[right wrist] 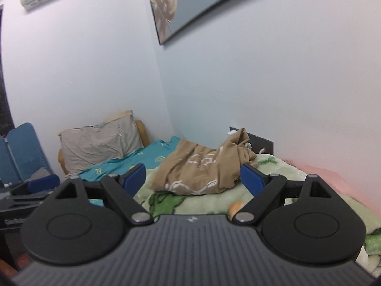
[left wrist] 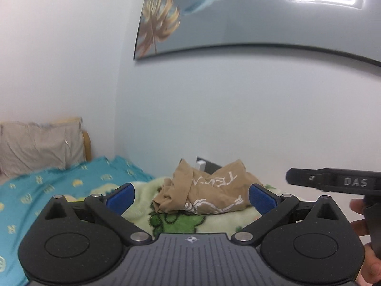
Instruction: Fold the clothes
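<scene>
I've got both claws spread wide, left gripper and right gripper, holding nothing. Crumpled tan shirt sits on the green blanket, white lettering unreadable. "DAS" marks the other tool.

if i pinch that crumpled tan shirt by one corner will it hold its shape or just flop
Probably flops: the tan shirt lies in a soft, creased heap. It looks thin, so likely light. It might drag on the fuzzy green blanket.

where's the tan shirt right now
The tan shirt lies crumpled on the green blanket near the wall, ahead of both open grippers, right of the teal sheet in both wrist views.
</scene>
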The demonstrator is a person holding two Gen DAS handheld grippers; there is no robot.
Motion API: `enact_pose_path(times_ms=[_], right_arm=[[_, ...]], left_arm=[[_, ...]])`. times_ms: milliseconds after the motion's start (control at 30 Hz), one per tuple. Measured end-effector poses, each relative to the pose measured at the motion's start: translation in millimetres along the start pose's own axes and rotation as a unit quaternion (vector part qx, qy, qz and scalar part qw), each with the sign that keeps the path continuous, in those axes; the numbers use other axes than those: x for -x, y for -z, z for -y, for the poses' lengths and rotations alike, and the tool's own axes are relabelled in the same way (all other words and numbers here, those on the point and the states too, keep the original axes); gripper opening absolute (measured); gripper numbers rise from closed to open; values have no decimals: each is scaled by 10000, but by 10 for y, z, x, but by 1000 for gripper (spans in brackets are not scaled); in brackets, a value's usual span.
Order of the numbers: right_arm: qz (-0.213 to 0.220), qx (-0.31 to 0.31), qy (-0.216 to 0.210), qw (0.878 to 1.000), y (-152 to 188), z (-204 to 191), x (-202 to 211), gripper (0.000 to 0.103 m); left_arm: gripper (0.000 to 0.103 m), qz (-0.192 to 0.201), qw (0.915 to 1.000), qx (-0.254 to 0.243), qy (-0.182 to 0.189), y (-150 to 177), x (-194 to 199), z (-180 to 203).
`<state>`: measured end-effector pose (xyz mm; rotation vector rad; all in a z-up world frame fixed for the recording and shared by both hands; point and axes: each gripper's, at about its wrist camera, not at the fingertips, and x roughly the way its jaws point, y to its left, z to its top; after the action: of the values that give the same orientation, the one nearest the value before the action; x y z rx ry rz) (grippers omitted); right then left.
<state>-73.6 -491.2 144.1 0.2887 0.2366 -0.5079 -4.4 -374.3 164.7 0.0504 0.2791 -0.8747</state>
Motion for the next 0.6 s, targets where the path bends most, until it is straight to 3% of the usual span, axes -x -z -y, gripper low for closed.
enact_pose_path(times_ms=[300,600], right_arm=[[407,225,-10,9989,363,-172,515,88],[611,702,72,9956,693,-425,542,88]], left_arm=[[103,317,9992,-164,-189,294,554,107],[103,499,9982,-209,-275,572,819,83]])
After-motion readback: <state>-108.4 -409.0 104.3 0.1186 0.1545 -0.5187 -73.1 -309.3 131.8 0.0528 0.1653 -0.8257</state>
